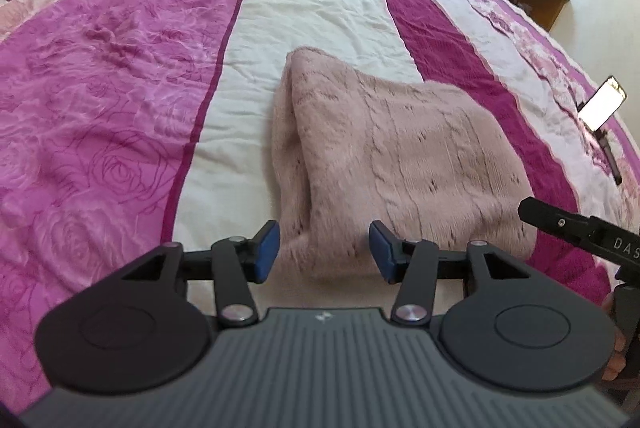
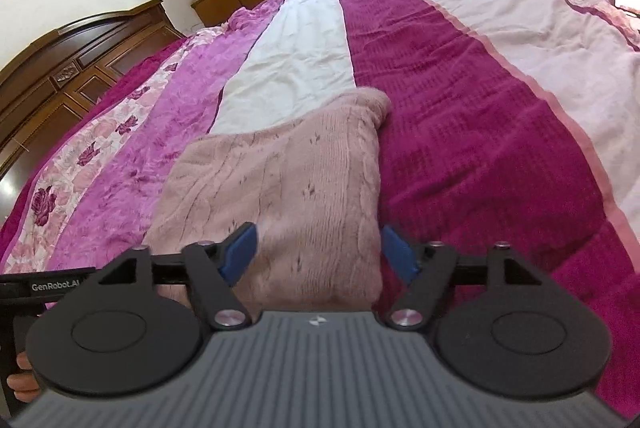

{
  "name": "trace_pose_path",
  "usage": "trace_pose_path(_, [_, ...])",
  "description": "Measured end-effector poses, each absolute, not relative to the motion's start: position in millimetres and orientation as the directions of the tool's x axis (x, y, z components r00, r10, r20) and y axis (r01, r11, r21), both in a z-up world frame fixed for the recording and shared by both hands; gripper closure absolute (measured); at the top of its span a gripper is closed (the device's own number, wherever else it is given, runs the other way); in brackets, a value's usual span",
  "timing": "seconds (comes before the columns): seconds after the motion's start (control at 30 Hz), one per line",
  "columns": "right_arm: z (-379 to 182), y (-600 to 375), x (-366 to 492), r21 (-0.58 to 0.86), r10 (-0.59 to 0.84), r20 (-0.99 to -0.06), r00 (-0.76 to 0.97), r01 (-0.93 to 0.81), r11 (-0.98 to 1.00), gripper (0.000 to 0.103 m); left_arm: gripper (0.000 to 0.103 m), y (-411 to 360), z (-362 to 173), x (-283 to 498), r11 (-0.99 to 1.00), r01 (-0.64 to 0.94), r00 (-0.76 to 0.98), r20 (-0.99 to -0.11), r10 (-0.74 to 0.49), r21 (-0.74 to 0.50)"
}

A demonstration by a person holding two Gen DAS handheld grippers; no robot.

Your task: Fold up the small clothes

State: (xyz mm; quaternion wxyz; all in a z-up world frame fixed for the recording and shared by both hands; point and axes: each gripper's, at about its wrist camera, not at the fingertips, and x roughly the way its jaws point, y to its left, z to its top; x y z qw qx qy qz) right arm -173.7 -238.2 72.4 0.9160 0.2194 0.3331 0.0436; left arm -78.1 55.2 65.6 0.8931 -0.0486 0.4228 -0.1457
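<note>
The folded pink knit sweater (image 1: 400,156) on the bed (image 1: 120,88) looks soft, thick and floppy, best pinched at its near corners by the left gripper (image 1: 324,250) and right gripper (image 2: 316,252), both jaws spread.

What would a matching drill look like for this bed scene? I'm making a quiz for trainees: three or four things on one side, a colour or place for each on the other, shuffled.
Things:
1. knitted garment
2. pads of the left tongs
3. headboard
4. lit phone

Descriptions:
A. blue
B. dark carved wood
C. dusty pink, folded on the bedspread
D. glowing white, at the right edge of the left wrist view

Pairs: 1-C, 2-A, 3-B, 4-D
</note>
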Motion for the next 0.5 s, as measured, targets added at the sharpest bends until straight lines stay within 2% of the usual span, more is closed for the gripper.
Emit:
trace_pose_path(0.27, [58, -214, -194, 0.346, 0.223, -0.637, 0.738, 0.016, 0.938, 0.014, 0.051, 32, 48, -99, 0.966, 0.233, 0.580, -0.781, -0.232, -0.113])
trace_pose_path(0.5, [43, -200, -193, 0.289, 0.211, -0.677, 0.705, -0.009, 0.957, 0.011, 0.051, 15, 29, -103, 0.974, 0.222, 0.562, -0.810, -0.169, -0.050])
